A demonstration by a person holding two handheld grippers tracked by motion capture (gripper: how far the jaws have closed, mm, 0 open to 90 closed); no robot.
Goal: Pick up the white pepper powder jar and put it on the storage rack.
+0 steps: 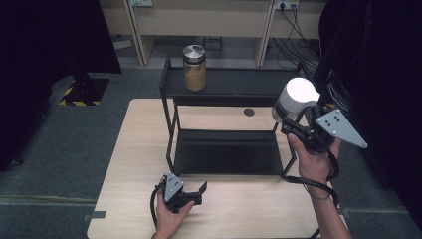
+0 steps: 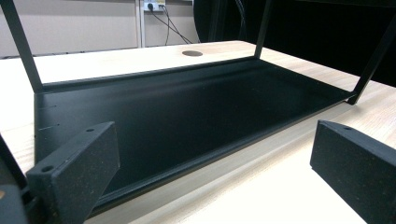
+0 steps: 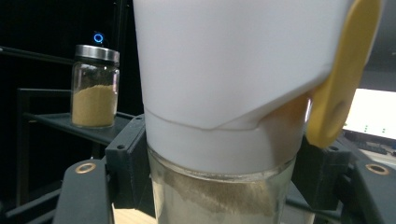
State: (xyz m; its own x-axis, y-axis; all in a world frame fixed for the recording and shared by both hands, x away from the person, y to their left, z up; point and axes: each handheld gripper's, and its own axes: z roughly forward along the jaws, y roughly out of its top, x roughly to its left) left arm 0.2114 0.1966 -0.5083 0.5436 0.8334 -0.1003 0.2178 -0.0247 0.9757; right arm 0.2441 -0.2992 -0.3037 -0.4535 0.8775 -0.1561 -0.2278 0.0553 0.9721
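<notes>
My right gripper (image 1: 287, 123) is shut on a white-lidded glass jar (image 1: 294, 99) and holds it in the air at the right end of the black two-tier rack (image 1: 224, 87). In the right gripper view that jar (image 3: 224, 107) stands upright between the black jaws, with a white cap, a yellow tab (image 3: 341, 79) and brownish powder inside. A second jar (image 1: 194, 67) with a metal lid and tan powder stands on the rack's top shelf, also seen as the metal-lidded jar (image 3: 95, 87). My left gripper (image 1: 199, 191) rests on the table before the rack, open and empty, as its jaws stand wide apart in the left gripper view.
The rack's lower shelf (image 2: 187, 112) lies bare on the light wooden table (image 1: 134, 149). A round cable hole (image 1: 249, 112) sits in the tabletop behind it. Black curtains hang at both sides, and cables trail at the back right.
</notes>
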